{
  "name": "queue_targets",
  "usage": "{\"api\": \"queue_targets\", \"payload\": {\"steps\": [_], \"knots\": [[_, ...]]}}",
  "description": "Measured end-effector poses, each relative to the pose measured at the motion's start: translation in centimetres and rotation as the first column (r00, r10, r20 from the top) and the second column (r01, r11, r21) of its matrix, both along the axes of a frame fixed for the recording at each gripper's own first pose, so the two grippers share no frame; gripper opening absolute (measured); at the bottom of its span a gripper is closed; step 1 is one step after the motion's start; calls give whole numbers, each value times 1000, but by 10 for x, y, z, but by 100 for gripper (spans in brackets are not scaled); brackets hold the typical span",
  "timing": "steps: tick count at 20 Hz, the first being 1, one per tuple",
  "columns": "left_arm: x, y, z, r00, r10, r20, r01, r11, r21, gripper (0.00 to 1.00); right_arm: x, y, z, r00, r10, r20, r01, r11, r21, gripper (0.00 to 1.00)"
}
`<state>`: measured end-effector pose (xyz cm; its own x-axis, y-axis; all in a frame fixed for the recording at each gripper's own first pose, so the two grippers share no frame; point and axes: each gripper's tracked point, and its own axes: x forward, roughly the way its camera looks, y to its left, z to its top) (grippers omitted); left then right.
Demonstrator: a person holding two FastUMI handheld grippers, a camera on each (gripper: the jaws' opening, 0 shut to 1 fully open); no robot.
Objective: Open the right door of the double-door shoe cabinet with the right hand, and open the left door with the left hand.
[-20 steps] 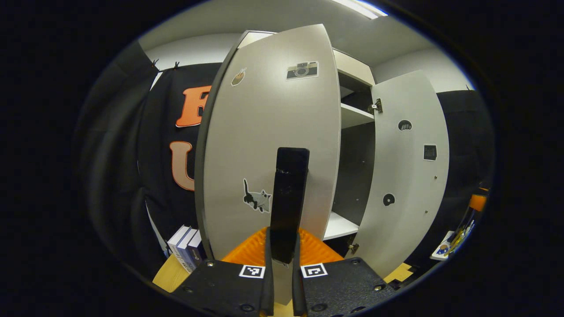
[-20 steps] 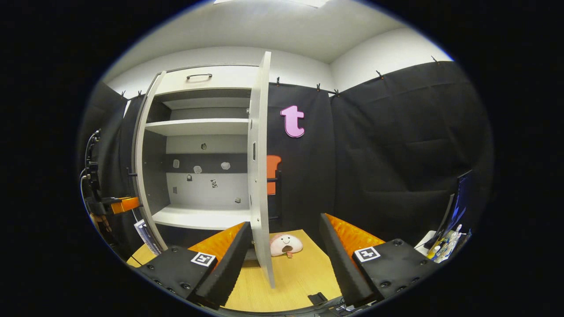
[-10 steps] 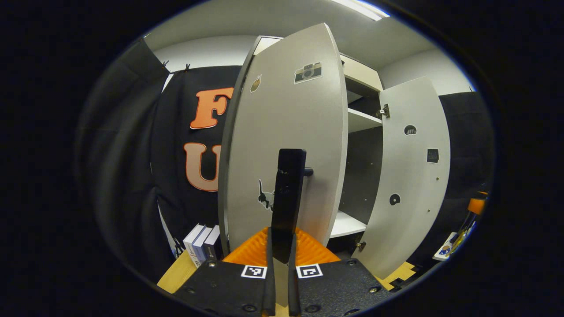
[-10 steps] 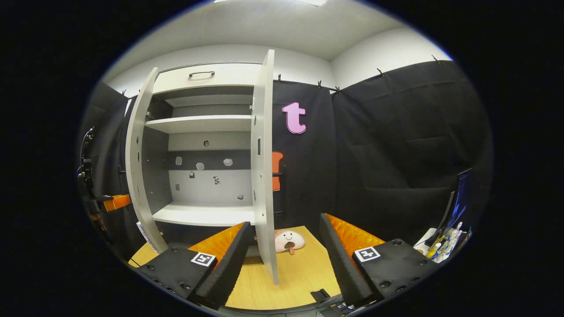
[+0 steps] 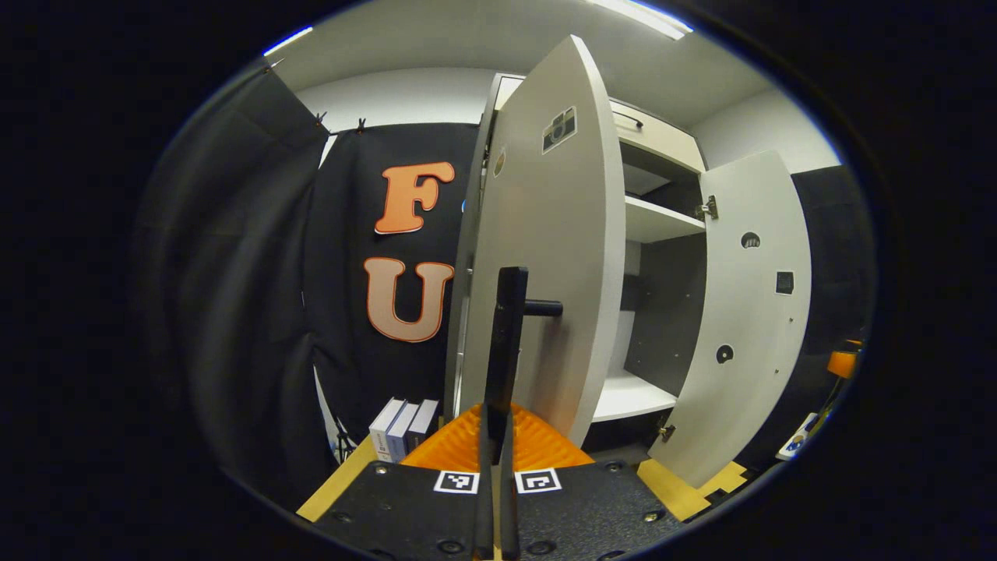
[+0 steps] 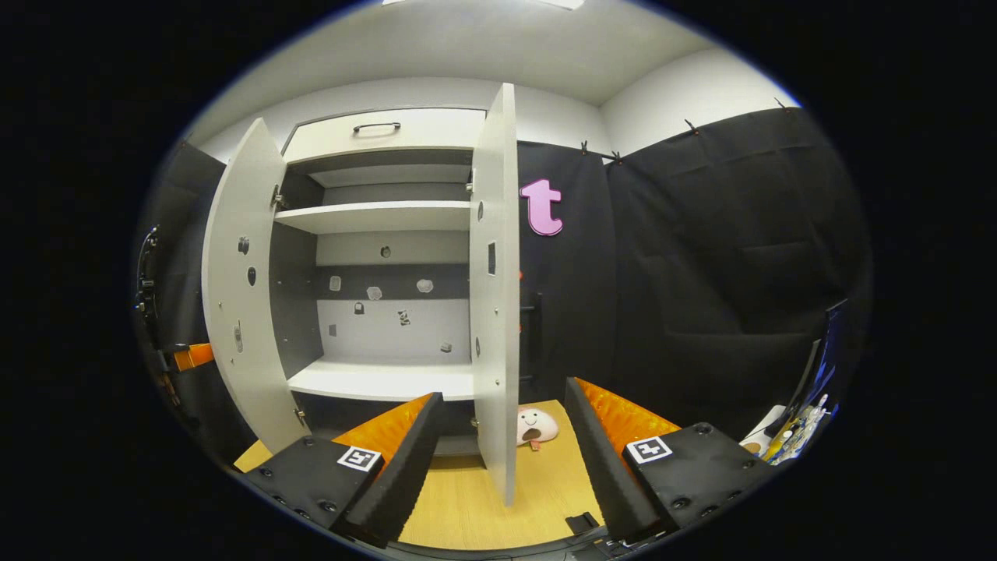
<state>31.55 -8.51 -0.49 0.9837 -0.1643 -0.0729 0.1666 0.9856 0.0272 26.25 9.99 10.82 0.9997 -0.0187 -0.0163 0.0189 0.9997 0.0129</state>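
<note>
The left hand-held gripper (image 5: 498, 425) is closed on the black bar handle (image 5: 506, 343) of the left door (image 5: 557, 257), which is swung wide. The right hand-held gripper (image 6: 498, 432) is spread open, empty, by the open right door (image 6: 496, 312). Rigid, light panels are judged best pulled by their handles.

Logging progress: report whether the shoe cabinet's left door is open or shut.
Open. The left door stands swung out from the shoe cabinet, baring its shelves.
</note>
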Motion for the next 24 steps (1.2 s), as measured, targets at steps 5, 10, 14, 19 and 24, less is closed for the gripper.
{"api": "queue_targets", "payload": {"steps": [5,10,14,19,24], "knots": [[2,28,5,999,37,10,-37,999,18,1,2,6,0,1000,26,-2,-26,1000,-9,94],[0,49,5,1000,29,2,-29,999,17,1,2,14,0,999,48,-2,-48,999,-2,94],[-5,60,0,1000,19,-18,-19,1000,10,1,4,18,0,998,67,0,-67,998,-2,94],[-27,58,-6,998,-9,-70,5,998,-55,2,4,21,-2,997,79,-12,-79,997,-1,99],[-54,54,14,998,12,-58,-15,999,-50,0,4,17,-5,997,70,-25,-70,998,-8,99]]}}
